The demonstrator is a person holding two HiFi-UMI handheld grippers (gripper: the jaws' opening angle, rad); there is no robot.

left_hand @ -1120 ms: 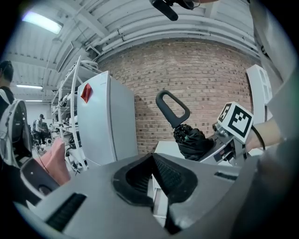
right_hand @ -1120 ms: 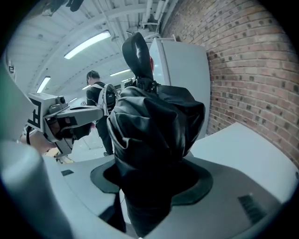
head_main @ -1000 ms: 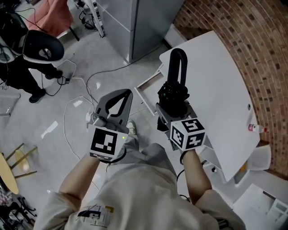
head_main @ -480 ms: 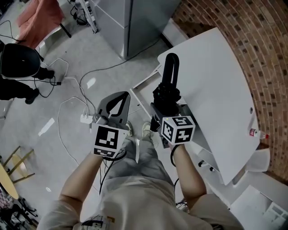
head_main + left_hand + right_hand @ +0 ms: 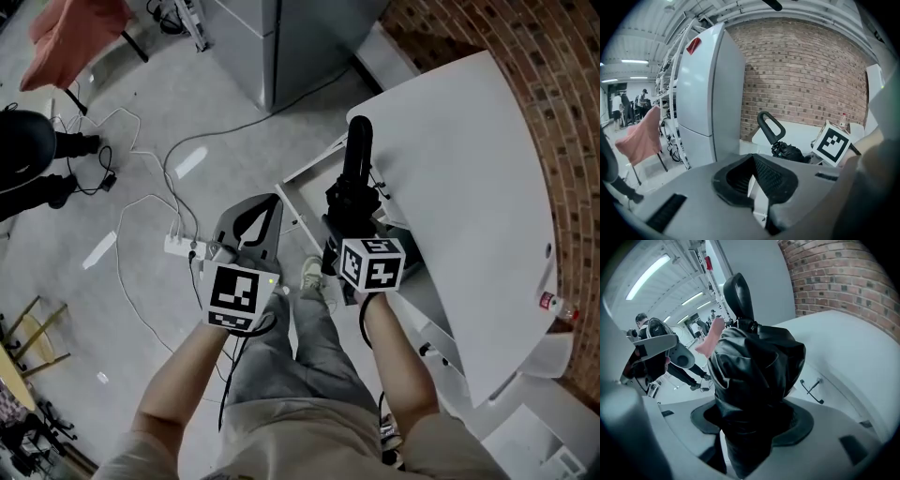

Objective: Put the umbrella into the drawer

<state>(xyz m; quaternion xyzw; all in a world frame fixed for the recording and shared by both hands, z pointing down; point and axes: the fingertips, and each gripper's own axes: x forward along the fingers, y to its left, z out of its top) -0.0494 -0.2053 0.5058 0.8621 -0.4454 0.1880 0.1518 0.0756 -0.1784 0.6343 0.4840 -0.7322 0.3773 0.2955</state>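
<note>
A folded black umbrella (image 5: 357, 180) with a loop handle (image 5: 359, 139) stands up out of my right gripper (image 5: 351, 223), which is shut on its bundled fabric (image 5: 754, 366). It hangs over the near edge of the white table (image 5: 469, 178). A white drawer unit (image 5: 441, 323) with dark handles (image 5: 811, 385) sits under that table, below the right hand. My left gripper (image 5: 270, 201) is shut with nothing in it (image 5: 752, 161), to the left of the umbrella and over the floor. In the left gripper view, the umbrella (image 5: 787, 151) is ahead to the right.
A tall grey cabinet (image 5: 272, 47) stands at the far side. Cables and a power strip (image 5: 178, 246) lie on the floor at left. A white frame (image 5: 305, 183) juts out by the table edge. A bottle (image 5: 561, 307) lies on the table near the brick wall (image 5: 553, 84).
Both grippers have sunk lower, down to the table's near edge. The umbrella stays gripped in the right one. The left jaws stay shut.
</note>
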